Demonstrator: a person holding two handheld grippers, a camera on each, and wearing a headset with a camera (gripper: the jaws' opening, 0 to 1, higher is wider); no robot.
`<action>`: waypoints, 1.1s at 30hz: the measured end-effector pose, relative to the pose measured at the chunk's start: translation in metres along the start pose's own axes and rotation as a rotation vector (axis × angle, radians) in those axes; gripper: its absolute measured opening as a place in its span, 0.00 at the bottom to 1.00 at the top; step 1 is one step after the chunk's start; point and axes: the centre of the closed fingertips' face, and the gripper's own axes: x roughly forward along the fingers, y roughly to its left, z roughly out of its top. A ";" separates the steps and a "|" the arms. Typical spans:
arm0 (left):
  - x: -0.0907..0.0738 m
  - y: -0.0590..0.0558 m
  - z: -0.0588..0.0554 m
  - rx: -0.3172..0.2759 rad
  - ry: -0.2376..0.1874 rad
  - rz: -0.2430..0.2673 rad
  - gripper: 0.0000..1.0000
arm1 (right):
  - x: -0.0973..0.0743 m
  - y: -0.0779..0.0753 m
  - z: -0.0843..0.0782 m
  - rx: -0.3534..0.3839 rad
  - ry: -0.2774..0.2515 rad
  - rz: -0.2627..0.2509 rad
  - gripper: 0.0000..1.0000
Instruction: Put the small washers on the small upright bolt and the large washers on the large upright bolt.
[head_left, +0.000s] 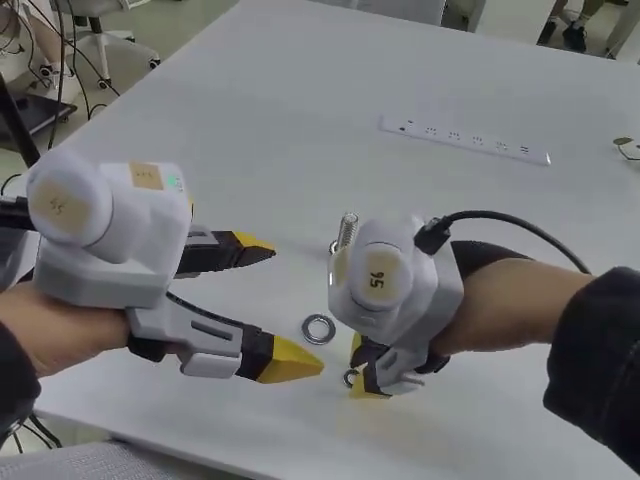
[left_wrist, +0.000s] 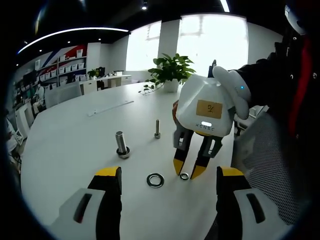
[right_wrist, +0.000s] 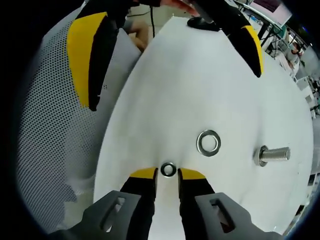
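My right gripper (right_wrist: 168, 175) points down at the white table (head_left: 300, 120), its jaws a narrow gap apart with a small washer (right_wrist: 168, 169) lying between the tips, untouched as far as I can see. The same small washer (left_wrist: 184, 176) shows under the right gripper (left_wrist: 187, 170) in the left gripper view. A large washer (head_left: 318, 327) lies flat beside it. The large bolt (left_wrist: 121, 144) stands upright with a washer at its base, and the small bolt (left_wrist: 157, 129) stands behind. My left gripper (head_left: 275, 305) hovers wide open, holding nothing.
A white power strip (head_left: 465, 140) lies across the far side of the table. A potted plant (left_wrist: 170, 72) stands at the table's end. The near table edge runs just below the grippers, with a mesh chair (right_wrist: 55, 150) beyond it.
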 end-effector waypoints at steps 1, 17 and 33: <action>0.000 0.000 0.000 0.000 -0.002 0.000 0.77 | 0.000 0.001 0.000 -0.002 0.003 -0.001 0.18; 0.000 -0.001 0.000 0.000 -0.002 -0.002 0.77 | -0.001 -0.001 0.002 0.021 -0.025 0.015 0.13; -0.001 -0.002 0.001 0.002 0.002 -0.010 0.77 | -0.006 -0.003 -0.012 0.065 -0.006 0.016 0.13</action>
